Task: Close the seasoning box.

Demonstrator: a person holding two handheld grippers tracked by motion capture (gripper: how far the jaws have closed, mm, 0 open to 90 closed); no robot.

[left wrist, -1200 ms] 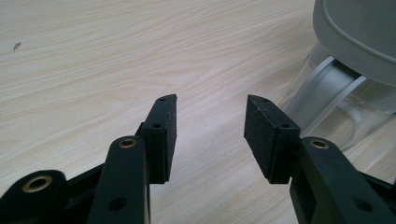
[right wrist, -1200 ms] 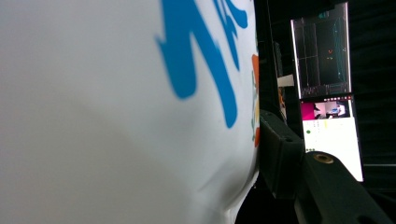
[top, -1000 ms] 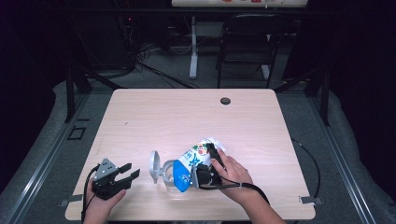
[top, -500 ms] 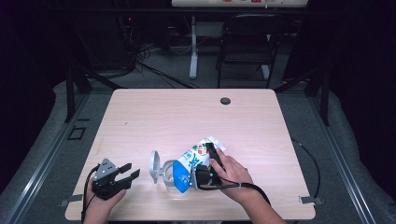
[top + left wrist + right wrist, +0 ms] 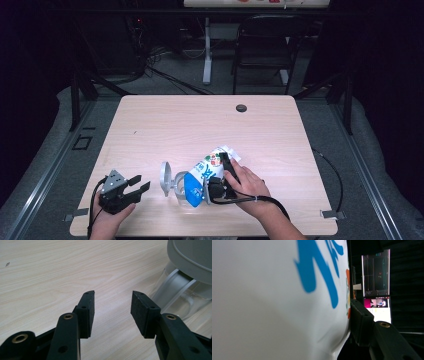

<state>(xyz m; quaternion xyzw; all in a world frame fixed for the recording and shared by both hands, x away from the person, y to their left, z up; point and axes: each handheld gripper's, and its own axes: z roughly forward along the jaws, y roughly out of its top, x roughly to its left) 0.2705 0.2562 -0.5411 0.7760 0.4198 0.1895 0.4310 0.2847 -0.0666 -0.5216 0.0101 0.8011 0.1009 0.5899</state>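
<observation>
White and blue printed pouch (image 5: 206, 171) gripped between the right gripper (image 5: 216, 186) jaws near the table's (image 5: 165, 125) front edge, tilted over a clear lidded jar (image 5: 172, 182), left gripper (image 5: 131, 186) held released, nothing between its jaws, jar just right of them.

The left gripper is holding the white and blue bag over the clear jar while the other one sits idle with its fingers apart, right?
Not quite: the sides are swapped. The high view shows the right gripper holding the white and blue bag over the clear jar, while the left gripper sits idle. The left gripper view shows its fingers apart.
</observation>
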